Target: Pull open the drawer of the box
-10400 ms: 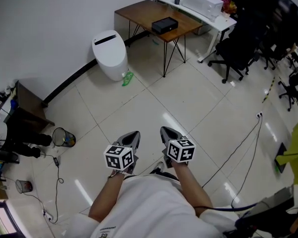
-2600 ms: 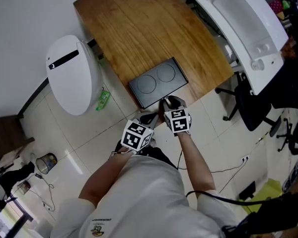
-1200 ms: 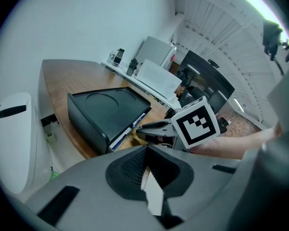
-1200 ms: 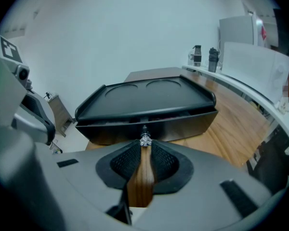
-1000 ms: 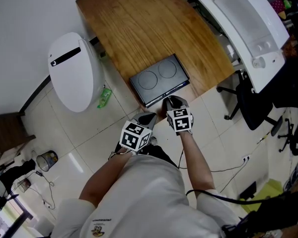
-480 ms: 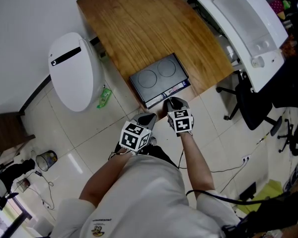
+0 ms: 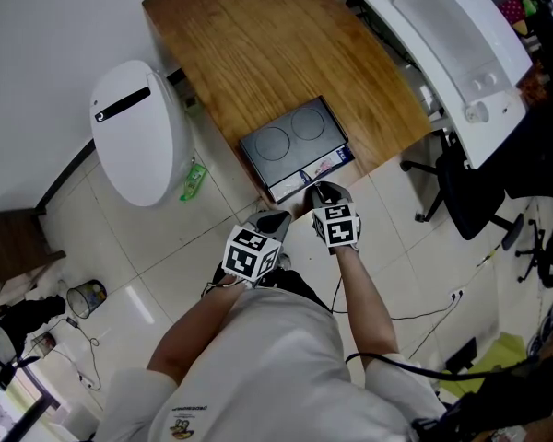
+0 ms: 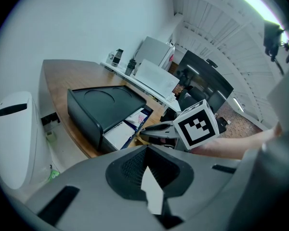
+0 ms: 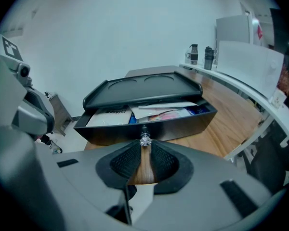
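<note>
Box [image 7: 290, 144]: on wooden table [image 7: 258, 44], at near edge, long side facing person. Drawer [image 9: 149, 125]: partly out, papers showing inside.
Right gripper [image 7: 320, 191]: jaws pinched on small knob [image 9: 145, 140] at centre of drawer front; nearer hand, in contact.
Left gripper [image 7: 273, 220]: jaws together, empty, off table edge, not engaged.
Drawer lies straight ahead of right gripper; slide axis runs toward person. Judgement: pull straight back along it.

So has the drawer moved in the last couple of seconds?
Yes. The drawer has slid out of the box toward the table's near edge; papers now show inside.
</note>
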{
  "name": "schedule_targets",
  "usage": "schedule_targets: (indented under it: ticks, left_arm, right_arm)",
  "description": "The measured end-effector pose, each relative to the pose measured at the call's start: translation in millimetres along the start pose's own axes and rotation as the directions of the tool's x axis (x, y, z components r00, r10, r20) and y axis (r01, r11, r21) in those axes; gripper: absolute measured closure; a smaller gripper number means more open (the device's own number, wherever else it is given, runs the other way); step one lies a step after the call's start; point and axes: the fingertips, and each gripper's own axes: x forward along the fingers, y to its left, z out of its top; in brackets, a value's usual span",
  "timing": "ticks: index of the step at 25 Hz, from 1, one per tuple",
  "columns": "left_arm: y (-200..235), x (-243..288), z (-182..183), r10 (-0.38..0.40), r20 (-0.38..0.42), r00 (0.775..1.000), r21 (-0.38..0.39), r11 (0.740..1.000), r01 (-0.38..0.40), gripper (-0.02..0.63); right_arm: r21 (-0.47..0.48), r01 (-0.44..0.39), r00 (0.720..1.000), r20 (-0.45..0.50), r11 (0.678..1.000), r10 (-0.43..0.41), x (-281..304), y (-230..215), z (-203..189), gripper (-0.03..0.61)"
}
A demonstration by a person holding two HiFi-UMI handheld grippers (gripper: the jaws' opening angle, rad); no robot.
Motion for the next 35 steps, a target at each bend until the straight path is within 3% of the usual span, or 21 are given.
schedule_targets:
  ticks: [35]
  left_arm:
    - [-20.5, -16.7, -22.5, 0.004, 0.011, 1.000, 0.006, 1.000, -0.004, 0.612]
  right_arm:
    - [0.015, 0.032, 0.999, -0.010, 0.999, -0.032, -24.6, -3.9, -38.9, 0.522]
